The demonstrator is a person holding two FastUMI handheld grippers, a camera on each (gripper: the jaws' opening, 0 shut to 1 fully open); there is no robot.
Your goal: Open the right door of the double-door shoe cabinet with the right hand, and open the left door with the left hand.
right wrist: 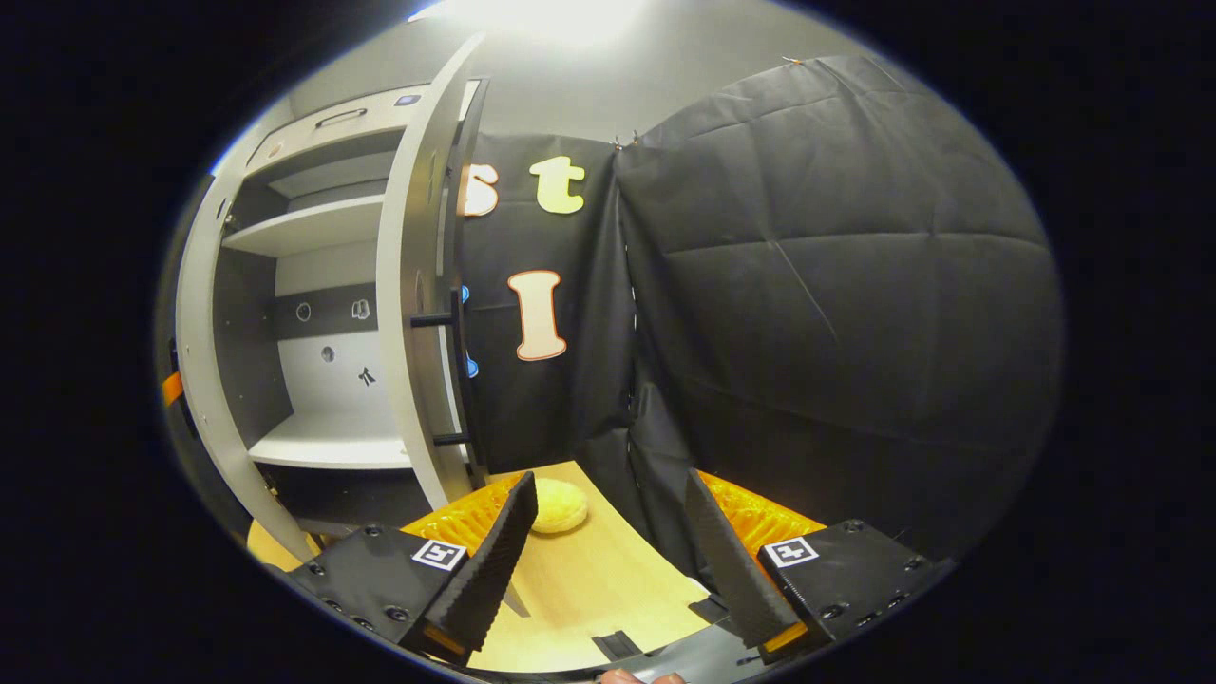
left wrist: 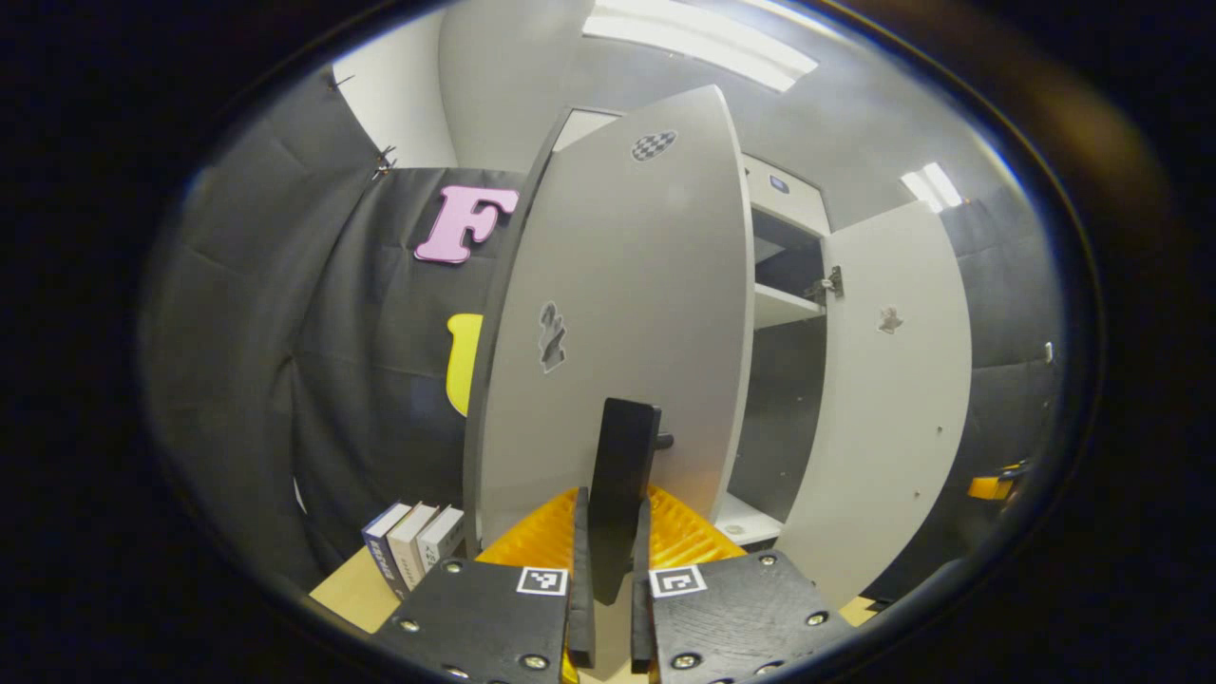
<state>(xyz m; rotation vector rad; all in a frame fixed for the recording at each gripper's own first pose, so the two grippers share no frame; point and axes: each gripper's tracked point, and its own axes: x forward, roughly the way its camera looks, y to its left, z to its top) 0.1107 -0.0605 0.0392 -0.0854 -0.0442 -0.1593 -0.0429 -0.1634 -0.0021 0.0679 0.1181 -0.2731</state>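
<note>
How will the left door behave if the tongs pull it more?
The left door looks like a flat stiff panel, so it probably swings without bending. The left tongs are shut on its handle, a slim bar that might slip.

No readable text; book spines (left wrist: 413,543) beside the cabinet too small.

The left tongs (left wrist: 612,579) carry two flat dark plates at the base, each studded with silver screws and bearing a small square black-and-white marker near its inner corner. Ribbed plastic panels rise behind the plates. The right tongs (right wrist: 613,560) are built the same: dark screwed plates, one square marker on each, ribbed panels behind, and long wedge-shaped fingers (right wrist: 489,560) with a finely textured inner face.
</note>
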